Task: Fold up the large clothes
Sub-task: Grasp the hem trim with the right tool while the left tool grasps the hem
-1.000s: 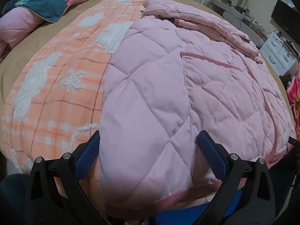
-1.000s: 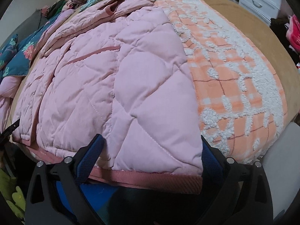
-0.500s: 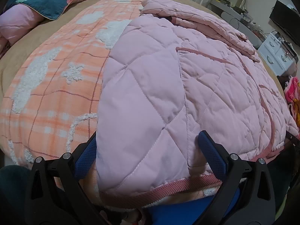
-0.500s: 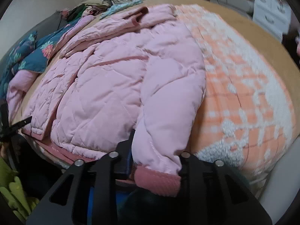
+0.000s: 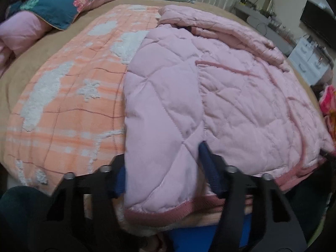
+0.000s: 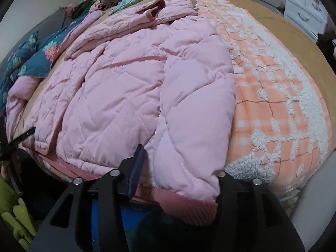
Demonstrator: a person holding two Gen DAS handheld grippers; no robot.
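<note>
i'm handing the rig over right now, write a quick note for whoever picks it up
Left gripper: jaws closing around the jacket's left sleeve, near its ribbed cuff.
Right gripper: jaws opening, the right sleeve between them.
The pink quilted jacket lies flat on the orange plaid blanket on the bed, hem toward you, collar at the far end.
Done: jacket spread out.
Left: fold both sleeves in over the body, then fold the body up; no fold is made yet.
</note>
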